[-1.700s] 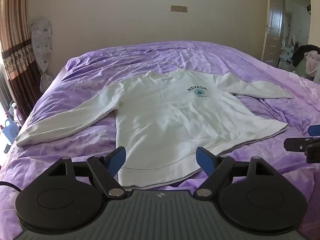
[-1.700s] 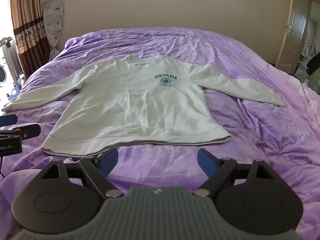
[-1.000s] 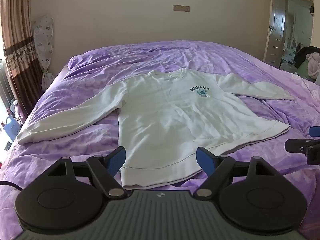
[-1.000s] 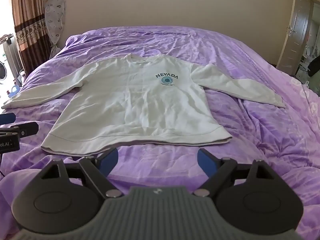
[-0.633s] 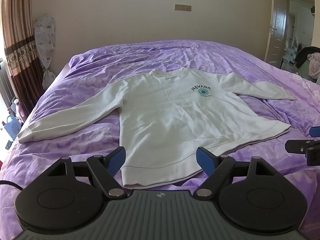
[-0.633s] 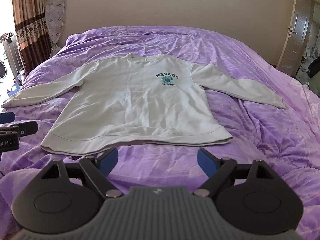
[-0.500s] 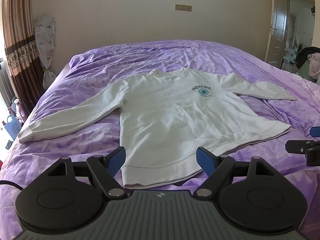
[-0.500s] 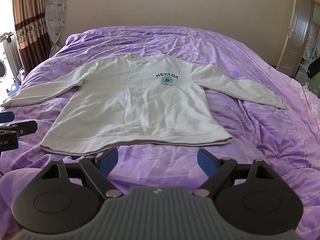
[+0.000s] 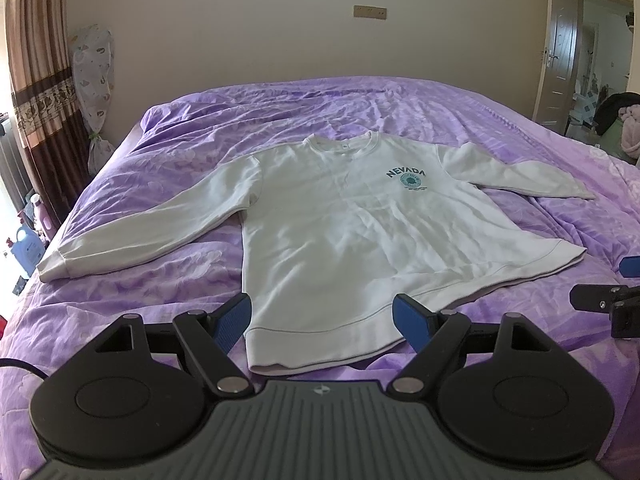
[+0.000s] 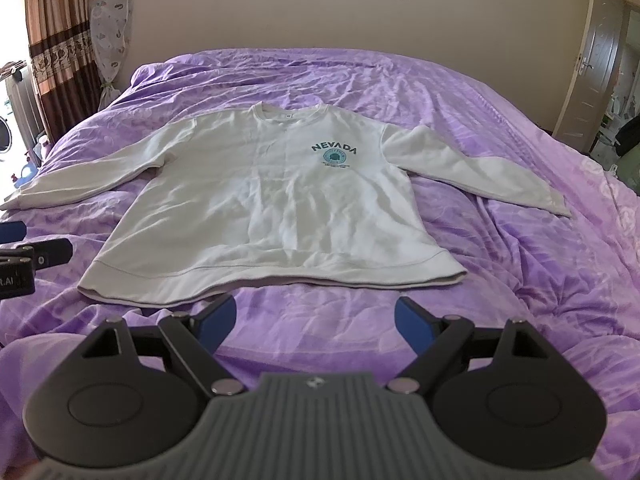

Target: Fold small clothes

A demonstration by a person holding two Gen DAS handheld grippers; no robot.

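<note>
Purple bed (image 9: 360,112), sweatshirt (image 9: 352,232) (print illegible)

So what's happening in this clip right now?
A person holds a two-finger gripper in each hand over a bed with a purple bedspread. A white sweatshirt printed NEVADA lies flat and face up, both sleeves spread out, not yet folded. The left gripper is open, near the hem's left corner. The right gripper is open too, just short of the hem. Neither holds any cloth.
</note>
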